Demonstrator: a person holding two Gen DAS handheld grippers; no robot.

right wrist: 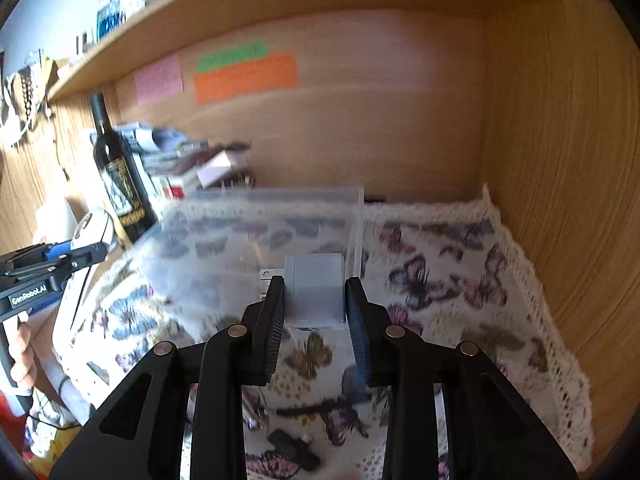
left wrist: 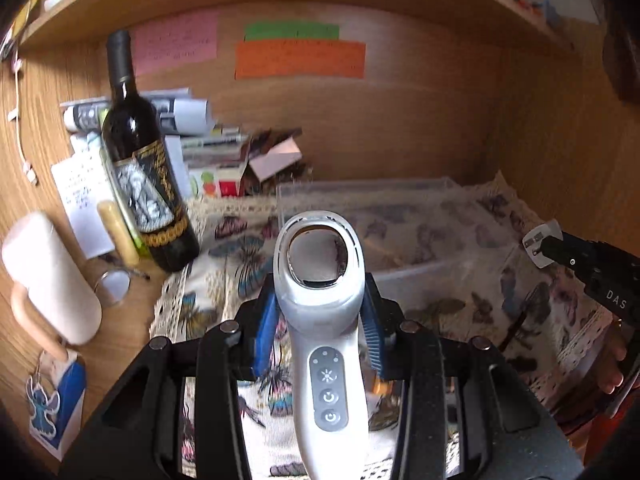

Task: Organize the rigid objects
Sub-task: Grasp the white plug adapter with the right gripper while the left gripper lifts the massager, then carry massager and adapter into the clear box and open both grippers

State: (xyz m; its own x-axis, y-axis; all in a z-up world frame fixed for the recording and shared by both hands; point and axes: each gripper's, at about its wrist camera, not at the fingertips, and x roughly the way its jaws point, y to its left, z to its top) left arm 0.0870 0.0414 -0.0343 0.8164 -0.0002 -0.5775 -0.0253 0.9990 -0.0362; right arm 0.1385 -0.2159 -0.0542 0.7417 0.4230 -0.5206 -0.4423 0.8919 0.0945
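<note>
Both grippers loaded for binning: left gripper (left wrist: 320, 312) clamps white handheld device (left wrist: 320, 280), right gripper (right wrist: 314, 300) clamps grey plug adapter (right wrist: 316, 288), w/ clear bin (left wrist: 400, 216) just beyond.

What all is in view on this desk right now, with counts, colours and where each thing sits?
handheld device: 1, white with grey button panel, held between the left gripper's fingers above the cloth
wall plug: 1, pale grey, held between the right gripper's fingers
clear bin: 1, transparent, on the cloth at the back
butterfly cloth: 1, white with coloured butterflies, covering the desk
wine bottle: 1, dark with gold label, upright at left
sticky notes: 3, pink, green, orange, on the back wall
paper pile: 1, mixed, behind the bottle
small mirror: 1, round, on the desk near the bottle
left gripper: 1, black, blue pads
right gripper: 1, black
</note>
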